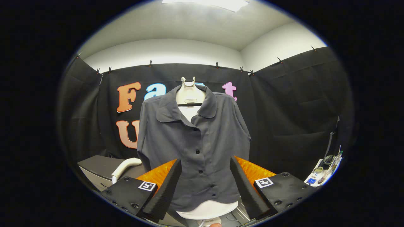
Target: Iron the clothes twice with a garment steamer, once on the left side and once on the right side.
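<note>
A dark grey buttoned shirt (192, 148) hangs on a white hanger-shaped bust (188, 94) straight ahead, collar spread, black buttons running down its front. A white undershirt hem shows below it. My gripper (205, 164) stands open, its two fingers (167, 186) framing the shirt's lower front with nothing held between them. Left of the shirt, beyond the left finger, a white curved steamer handle (124, 168) rests on a grey box.
The grey box (94, 168) sits low at the left, against the black cloth wall. At the far right a small shelf holds a few small items and cables (325, 171). A black strap hangs there.
</note>
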### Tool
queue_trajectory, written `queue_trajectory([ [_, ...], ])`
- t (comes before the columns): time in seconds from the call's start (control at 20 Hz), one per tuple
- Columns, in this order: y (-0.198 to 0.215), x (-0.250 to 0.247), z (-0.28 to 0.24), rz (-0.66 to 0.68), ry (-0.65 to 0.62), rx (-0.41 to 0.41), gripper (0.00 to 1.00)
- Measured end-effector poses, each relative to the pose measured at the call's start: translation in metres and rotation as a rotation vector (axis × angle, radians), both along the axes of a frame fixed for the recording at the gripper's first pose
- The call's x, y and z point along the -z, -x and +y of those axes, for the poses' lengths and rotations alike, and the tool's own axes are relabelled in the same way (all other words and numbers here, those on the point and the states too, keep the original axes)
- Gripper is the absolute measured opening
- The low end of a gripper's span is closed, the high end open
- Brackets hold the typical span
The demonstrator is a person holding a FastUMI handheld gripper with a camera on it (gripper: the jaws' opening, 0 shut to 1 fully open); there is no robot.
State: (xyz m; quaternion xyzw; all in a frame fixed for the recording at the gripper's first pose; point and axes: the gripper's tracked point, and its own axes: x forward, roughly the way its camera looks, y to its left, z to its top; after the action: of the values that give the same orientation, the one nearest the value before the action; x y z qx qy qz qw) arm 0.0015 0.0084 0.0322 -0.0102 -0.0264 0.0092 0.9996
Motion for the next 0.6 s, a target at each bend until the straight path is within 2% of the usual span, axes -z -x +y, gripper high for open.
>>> queue_trajectory([
  [0.2,-0.001,-0.006,0.004,-0.007,0.042,0.004,0.98],
  [0.6,-0.002,0.006,0.027,0.037,-0.011,-0.059,0.98],
])
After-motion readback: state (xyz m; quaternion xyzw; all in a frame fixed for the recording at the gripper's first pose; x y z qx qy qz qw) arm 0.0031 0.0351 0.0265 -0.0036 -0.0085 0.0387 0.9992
